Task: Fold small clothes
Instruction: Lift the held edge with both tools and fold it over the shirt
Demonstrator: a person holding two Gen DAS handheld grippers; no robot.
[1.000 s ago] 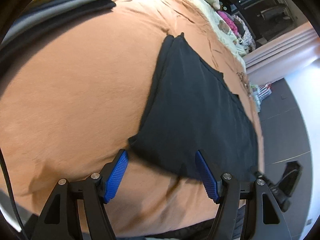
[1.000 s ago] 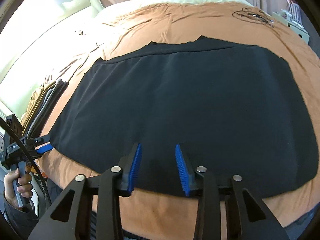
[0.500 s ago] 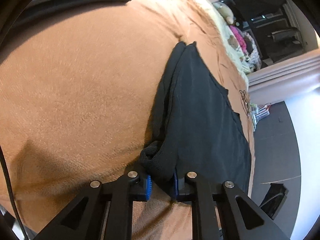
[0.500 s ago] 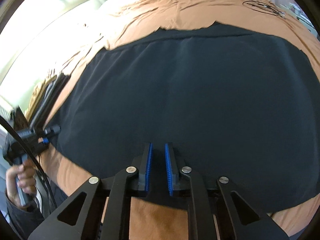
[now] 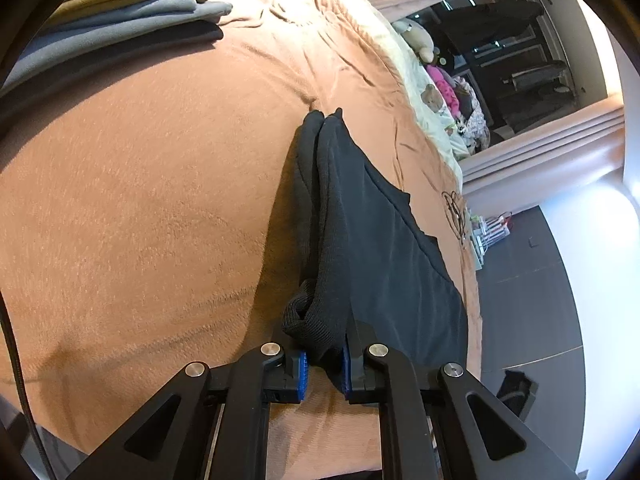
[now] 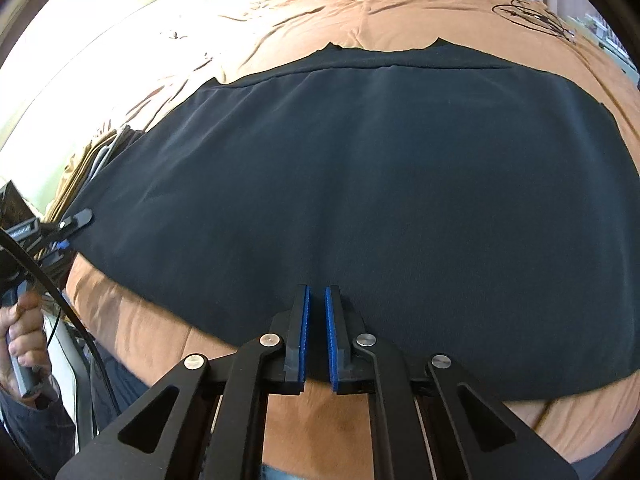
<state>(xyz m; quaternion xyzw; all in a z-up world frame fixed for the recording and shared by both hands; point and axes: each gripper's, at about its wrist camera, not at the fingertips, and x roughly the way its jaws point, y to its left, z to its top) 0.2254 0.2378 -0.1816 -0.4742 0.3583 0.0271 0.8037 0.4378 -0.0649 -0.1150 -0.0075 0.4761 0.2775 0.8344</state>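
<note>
We saw the left gripper point(image 5: 323, 368) with its blue ribbed pads point(image 5: 302, 374) clamped on a bunched, ribbed corner of the flat black knit garment point(image 5: 384, 248); its jaws had just been closing onto that fabric. The right gripper point(image 6: 316, 336) had its pads nearly together over the garment's near hem point(image 6: 360, 208), having just closed too; the cloth seemed pinched between them, though the fold itself was hidden. The garment lay spread on the orange-brown fleece blanket point(image 5: 140, 200) covering the bed. Only the left wrist view showed the lifted corner, the stack of folded olive and grey clothes point(image 5: 132, 4) and the dark mirror point(image 5: 504, 48) beyond. Only the right wrist view showed the garment's whole width, the person's hand point(image 6: 24, 340) gripping the other tool's handle, and a tangled black cable point(image 6: 532, 20).
</note>
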